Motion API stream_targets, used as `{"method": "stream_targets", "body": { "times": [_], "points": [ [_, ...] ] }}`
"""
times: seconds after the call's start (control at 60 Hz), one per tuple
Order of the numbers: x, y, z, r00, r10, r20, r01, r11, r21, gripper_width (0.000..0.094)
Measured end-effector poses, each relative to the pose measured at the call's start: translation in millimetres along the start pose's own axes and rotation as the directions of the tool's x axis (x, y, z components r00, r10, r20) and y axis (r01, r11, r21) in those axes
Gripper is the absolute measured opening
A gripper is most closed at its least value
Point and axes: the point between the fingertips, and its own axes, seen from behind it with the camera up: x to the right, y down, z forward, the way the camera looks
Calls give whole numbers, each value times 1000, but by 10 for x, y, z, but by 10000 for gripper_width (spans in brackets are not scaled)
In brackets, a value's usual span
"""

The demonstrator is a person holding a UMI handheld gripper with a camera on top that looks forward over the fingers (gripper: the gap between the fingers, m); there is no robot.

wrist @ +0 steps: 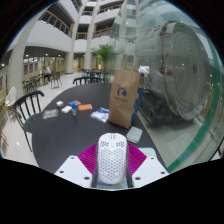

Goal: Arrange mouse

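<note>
Gripper view shows the fingers [111, 170] clamped on a white perforated mouse [111, 158], its sides pressed by the magenta pads [88, 157], held above the near edge of a dark round counter [60, 135]. Just beyond the mouse lies a small white box [134, 134]. Farther on stands a brown paper bag [125, 97] with a blue label. Small items, one orange [85, 107], lie further left on the counter. Black chairs [27, 106] stand beside it, and a potted plant [104, 54] rises in the atrium beyond.
</note>
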Motion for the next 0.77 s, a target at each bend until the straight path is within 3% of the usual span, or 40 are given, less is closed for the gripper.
{"method": "stream_targets", "body": {
  "times": [0.117,0.183,0.267,0.3,0.383,0.417,0.45,0.467,0.5,0.767],
  "points": [
    [280,644,305,998,51,-21,-54,989,-139,392],
    [379,892,462,997,77,-17,-79,981,-177,395],
    [381,1112,523,996,94,-15,-94,969,-226,473],
    [403,1074,573,995,102,-2,-100,976,-195,496],
    [388,1098,555,994,106,24,-99,973,-206,574],
    [375,1101,510,993,114,41,-103,973,-209,660],
    [362,1106,442,991,122,51,-109,973,-206,840],
    [359,1097,408,991,125,56,-111,974,-199,872],
    [360,1077,328,990,122,65,-108,977,-183,839],
    [421,1201,-667,985,112,134,-98,989,-106,850]
  ]
}}
